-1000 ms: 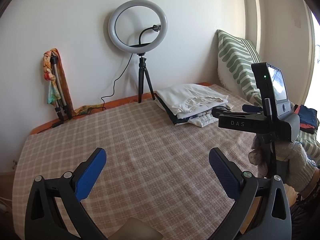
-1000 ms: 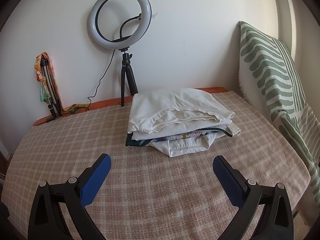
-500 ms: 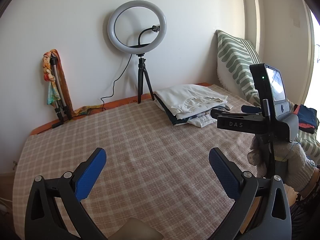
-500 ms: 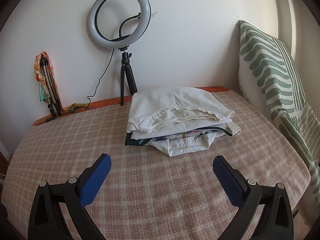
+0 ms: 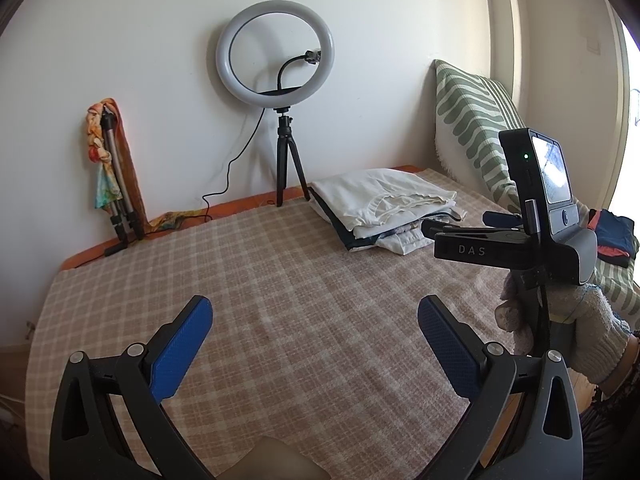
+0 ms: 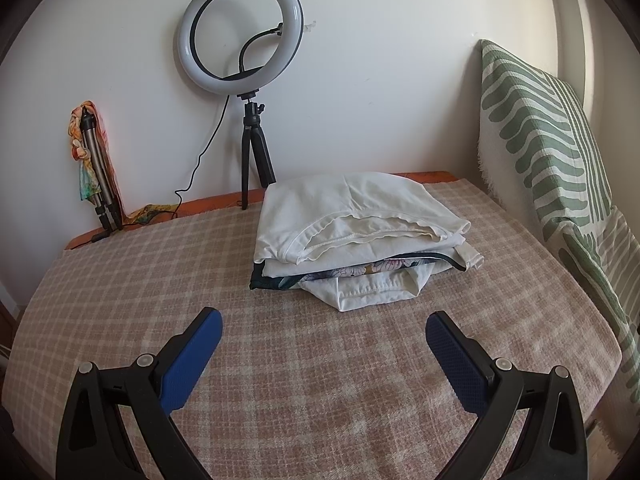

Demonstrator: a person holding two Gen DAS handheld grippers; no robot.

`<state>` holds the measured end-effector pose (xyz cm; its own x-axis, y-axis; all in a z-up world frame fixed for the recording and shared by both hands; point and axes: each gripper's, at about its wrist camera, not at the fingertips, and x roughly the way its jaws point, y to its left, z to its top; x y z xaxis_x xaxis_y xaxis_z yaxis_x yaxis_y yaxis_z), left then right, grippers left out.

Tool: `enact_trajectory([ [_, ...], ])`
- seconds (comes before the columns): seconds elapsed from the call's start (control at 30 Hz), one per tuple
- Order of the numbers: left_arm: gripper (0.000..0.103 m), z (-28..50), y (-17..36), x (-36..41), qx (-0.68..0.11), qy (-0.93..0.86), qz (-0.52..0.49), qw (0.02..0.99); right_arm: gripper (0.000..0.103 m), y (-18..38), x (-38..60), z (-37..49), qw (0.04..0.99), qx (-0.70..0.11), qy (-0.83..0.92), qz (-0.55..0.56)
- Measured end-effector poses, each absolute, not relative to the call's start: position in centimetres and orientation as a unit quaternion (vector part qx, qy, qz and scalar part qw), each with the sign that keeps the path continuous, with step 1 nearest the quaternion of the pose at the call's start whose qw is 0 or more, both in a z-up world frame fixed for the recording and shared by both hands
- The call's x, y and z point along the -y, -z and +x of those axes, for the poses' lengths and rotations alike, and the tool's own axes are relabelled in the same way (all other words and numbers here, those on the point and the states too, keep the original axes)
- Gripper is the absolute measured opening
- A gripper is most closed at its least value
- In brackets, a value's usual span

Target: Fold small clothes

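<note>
Two wrist fisheyes facing the far wall, right view nearer, both sharing the ring light (image 5: 275, 70) and folded clothes pile (image 6: 356, 224)

- my left gripper (image 5: 314, 322): black frame arms, silver screws, blue textured pads on the fingers (image 5: 182, 346).
- my right gripper (image 6: 323, 330) matches; its black body reads "das", green led lit.
- right hand (image 5: 576, 336) wears a whitish knit glove.

Surface: table or bed, cannot tell which, covered by pink-beige checked cloth (image 6: 360, 392), orange edge along wall. On it: stack of folded clothes (image 6: 360, 236), white piece on top, at far right; ring light tripod (image 6: 254, 152) behind stack; folded tripod (image 5: 116, 184) with colourful scarf (image 5: 100, 148) at far left; black cable (image 5: 224, 188) between them.
</note>
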<state>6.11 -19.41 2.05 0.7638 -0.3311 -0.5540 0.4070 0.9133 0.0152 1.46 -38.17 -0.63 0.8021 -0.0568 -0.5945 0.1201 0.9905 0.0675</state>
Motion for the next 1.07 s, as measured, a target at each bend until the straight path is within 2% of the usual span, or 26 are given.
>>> enact_trajectory([
  [1.07, 0.102, 6.13, -1.95, 19.23, -0.282, 0.192, 0.063, 0.938, 0.103, 1.01, 38.12, 1.78, 0.946, -0.316, 0.043, 0.051],
])
